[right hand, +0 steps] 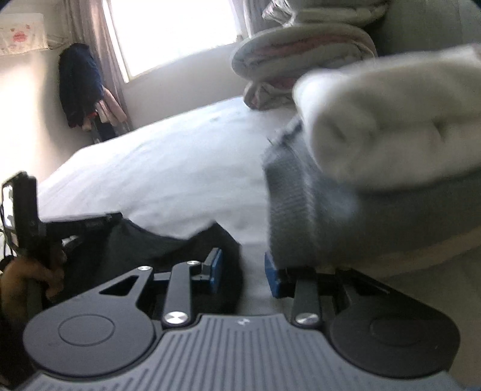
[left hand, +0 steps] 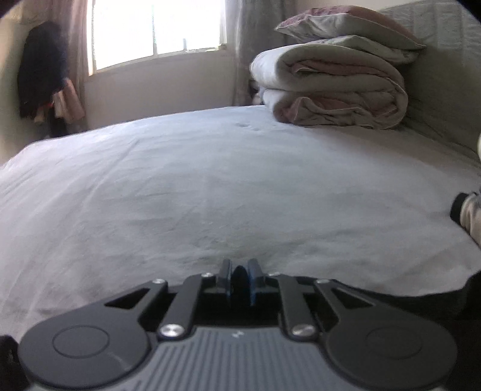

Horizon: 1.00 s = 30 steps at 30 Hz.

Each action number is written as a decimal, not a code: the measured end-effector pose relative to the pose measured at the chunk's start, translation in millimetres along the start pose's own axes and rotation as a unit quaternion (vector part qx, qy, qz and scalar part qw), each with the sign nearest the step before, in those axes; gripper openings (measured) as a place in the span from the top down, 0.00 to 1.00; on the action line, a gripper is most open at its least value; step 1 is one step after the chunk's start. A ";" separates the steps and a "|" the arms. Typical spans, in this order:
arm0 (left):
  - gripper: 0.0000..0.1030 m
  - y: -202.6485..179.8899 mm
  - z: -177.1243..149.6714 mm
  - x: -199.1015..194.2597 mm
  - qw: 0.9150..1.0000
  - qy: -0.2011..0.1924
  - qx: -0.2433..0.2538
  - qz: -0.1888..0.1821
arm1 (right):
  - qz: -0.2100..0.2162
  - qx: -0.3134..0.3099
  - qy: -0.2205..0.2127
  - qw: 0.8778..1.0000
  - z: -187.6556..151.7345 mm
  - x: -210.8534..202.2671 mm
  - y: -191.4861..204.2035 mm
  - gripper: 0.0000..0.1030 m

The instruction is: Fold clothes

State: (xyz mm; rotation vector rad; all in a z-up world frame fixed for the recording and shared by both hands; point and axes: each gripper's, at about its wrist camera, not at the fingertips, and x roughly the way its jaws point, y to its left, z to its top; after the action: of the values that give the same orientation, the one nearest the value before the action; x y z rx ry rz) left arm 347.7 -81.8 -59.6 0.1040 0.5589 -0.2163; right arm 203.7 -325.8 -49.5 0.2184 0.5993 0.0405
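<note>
Your left tool (left hand: 240, 278) sits low over the white-sheeted bed (left hand: 210, 180), its blue pads pinched together on a dark fabric garment (left hand: 239, 275). Your right tool (right hand: 243, 270) has its pads apart, holding nothing. Only the right view shows the blurred grey and white folded cloth (right hand: 375, 150) just above its right pad and the dark garment's spread (right hand: 168, 240) at the bed's edge.

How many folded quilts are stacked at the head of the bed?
2. The upper quilt lies on the lower quilt in the far right corner of the bed, with a pillow on top. Others may be hidden.
</note>
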 end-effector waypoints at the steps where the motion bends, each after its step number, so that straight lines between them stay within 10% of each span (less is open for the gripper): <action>1: 0.88 2.8 -0.6 0.6 1.000 0.003 -0.007 -0.005 | -0.005 -0.006 0.004 1.000 1.7 3.9 3.5 0.61; 8: 0.94 17.9 -2.4 0.7 0.998 0.004 -0.058 -0.032 | -0.040 -0.048 0.031 0.998 13.9 31.3 28.2 0.53; 12: 0.95 19.2 -2.1 -2.4 0.997 -0.009 -0.067 -0.027 | -0.068 -0.074 0.024 0.995 13.1 36.6 41.6 0.96; 17: 0.96 29.0 0.2 -12.7 0.992 -0.047 -0.109 -0.044 | -0.149 -0.157 -0.087 0.972 4.9 18.7 56.8 0.96; 27: 0.93 15.2 0.4 7.6 0.997 0.004 -0.072 -0.020 | -0.090 -0.132 -0.023 0.987 11.0 35.8 40.4 0.92; 30: 0.90 13.6 1.5 7.2 0.998 0.005 -0.067 -0.022 | -0.068 -0.128 -0.010 0.989 14.3 30.5 38.8 0.77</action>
State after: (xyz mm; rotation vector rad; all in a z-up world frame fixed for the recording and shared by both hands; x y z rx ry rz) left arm 357.6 -70.1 -61.6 -0.0369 0.5852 -0.2214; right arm 237.9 -287.7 -46.6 -0.0719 0.5823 -0.0156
